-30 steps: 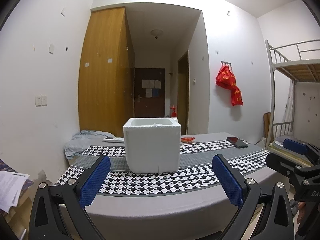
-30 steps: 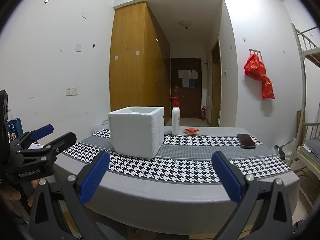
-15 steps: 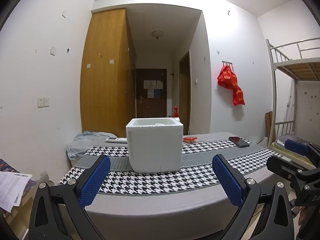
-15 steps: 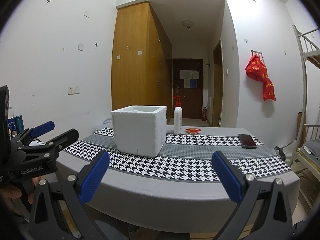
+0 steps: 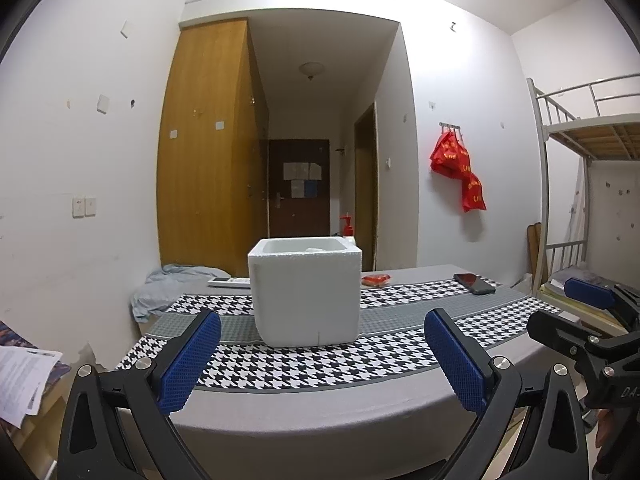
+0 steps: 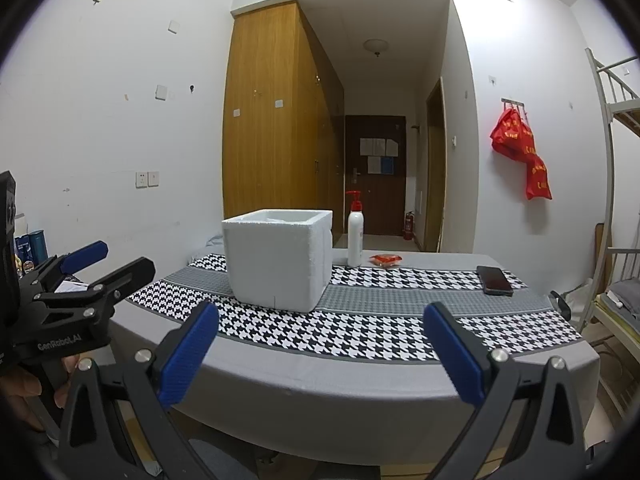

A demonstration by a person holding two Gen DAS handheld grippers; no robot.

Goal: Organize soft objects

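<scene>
Jaws of your left gripper and right gripper: wide apart, empty, short of worktop, likely staging. Foam box at 12 o'clock, central for dropping; blue cloth at 10 o'clock.

White walls, wooden wardrobe.

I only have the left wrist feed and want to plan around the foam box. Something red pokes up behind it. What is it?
Observer: It is the pump of a white bottle. The right wrist view shows it standing upright on the table, behind the foam box and towards its right.
Operator: Is it touching the box?
Observer: No. In the right wrist view a strip of background shows between the bottle and the box's right edge.
</scene>
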